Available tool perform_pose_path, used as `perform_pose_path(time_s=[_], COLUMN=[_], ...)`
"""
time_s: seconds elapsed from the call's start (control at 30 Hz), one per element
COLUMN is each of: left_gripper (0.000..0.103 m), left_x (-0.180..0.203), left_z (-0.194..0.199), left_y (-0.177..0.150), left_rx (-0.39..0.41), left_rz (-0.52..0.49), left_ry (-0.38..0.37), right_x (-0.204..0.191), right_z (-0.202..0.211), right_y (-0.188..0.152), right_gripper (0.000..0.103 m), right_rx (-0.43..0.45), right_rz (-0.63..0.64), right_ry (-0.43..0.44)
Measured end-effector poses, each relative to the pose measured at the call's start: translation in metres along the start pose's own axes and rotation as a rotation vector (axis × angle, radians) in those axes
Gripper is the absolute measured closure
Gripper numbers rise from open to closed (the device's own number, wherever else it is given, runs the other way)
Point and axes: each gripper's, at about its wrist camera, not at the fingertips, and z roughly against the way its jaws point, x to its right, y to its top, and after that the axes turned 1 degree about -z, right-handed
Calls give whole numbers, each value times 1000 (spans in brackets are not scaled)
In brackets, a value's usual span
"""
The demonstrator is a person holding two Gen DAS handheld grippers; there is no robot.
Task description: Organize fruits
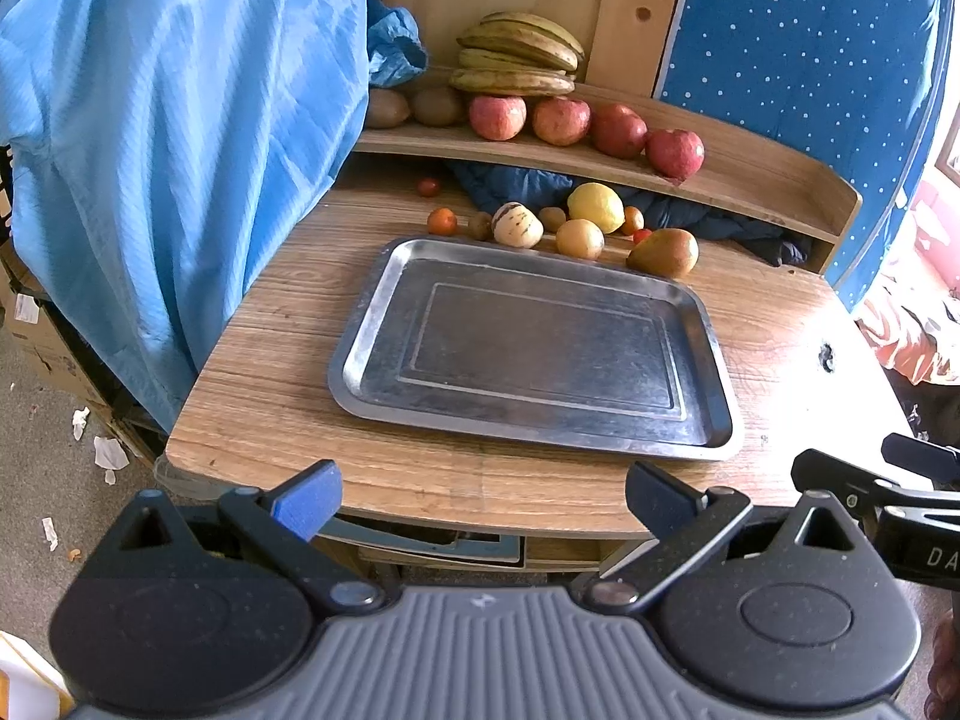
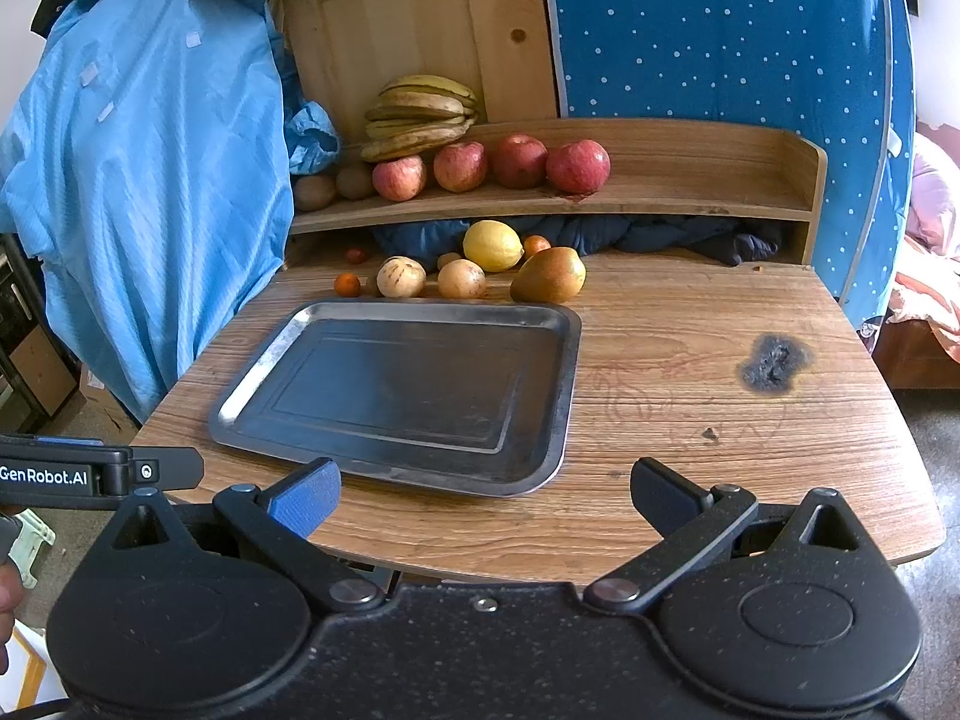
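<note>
An empty steel tray point(image 1: 360, 336) point(image 2: 558, 396) lies on the wooden table. Behind it lie a lemon point(image 1: 595, 207) point(image 2: 492, 245), a mango point(image 1: 664, 252) point(image 2: 549, 275), a striped pale melon point(image 1: 516, 224) point(image 2: 401, 276), a round yellow fruit point(image 1: 579, 239) point(image 2: 461, 279) and small tomatoes point(image 1: 442, 221). On the shelf sit several apples point(image 1: 561, 120) point(image 2: 519, 161), kiwis point(image 1: 437, 105) and bananas point(image 1: 519, 51) point(image 2: 423, 114). My left gripper point(image 1: 483, 495) and right gripper point(image 2: 483, 495) are open and empty, at the table's near edge.
A blue cloth point(image 1: 168, 150) hangs left of the table. Dark blue fabric point(image 2: 630, 237) is stuffed under the shelf point(image 2: 690, 201). A burn mark point(image 2: 774, 360) is on the table's right. The right gripper shows in the left wrist view point(image 1: 888, 498).
</note>
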Motion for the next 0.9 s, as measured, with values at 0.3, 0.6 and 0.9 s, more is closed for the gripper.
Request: perform_pose_path(time_s=[0.3,0.6,0.9], left_gripper=[1,1,1], left_x=[3,6,0], left_z=[-1,-3,-20], left_y=[1,4,24], left_rx=[-5,-22,-51], left_rz=[-5,-21,-26], left_ry=[3,17,24], right_x=[6,9,5], right_z=[-4,-5,-20], right_y=[0,2,13], right_gripper=[1,1,0], right_rx=[-4,-10,-32], right_rz=[-3,-15,-19], right_ry=[3,10,33])
